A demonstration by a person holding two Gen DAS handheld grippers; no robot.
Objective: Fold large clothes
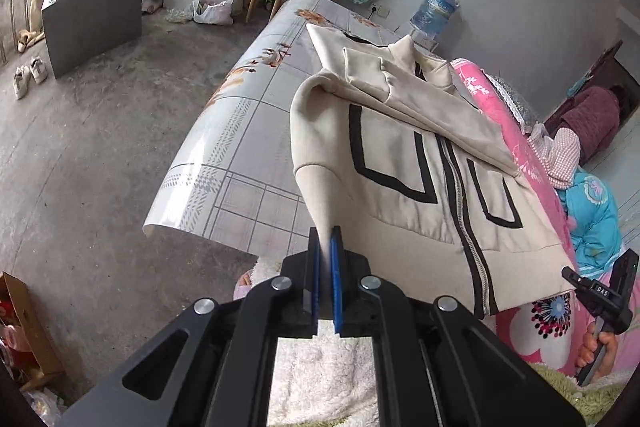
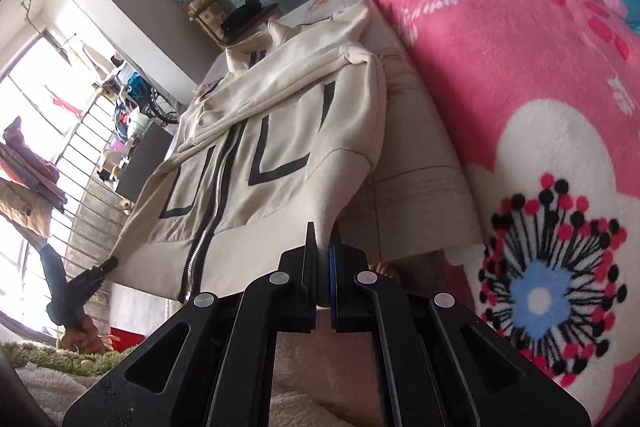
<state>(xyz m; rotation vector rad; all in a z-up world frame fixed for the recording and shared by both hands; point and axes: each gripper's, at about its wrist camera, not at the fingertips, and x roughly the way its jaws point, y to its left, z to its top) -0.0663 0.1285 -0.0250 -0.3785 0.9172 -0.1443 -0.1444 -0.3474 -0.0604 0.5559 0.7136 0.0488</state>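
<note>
Both tongs were clamped and the cream zip-up jacket with black stripe trim (image 1: 420,163) hung between them! The left tongs (image 1: 326,247) pinched the near-left corner of the ribbed hem, fabric drawn to a peak between the blue pads; the right tongs (image 2: 322,239) nipped the opposite hem corner the same way. The jacket lay face up on the glossy floral-print counter (image 1: 240,131), sleeves already crossed over the chest, collar at the far end, zip running straight away from the tongs. So the long axis pointed from hem to collar, dead ahead of both hands, and neither hand looked nearer to the collar than the other. With the near hem lifted clear of the counter, the fold looked set to travel forward. The pink flowered fleece blanket (image 2: 520,87) crowded the right side.
</note>
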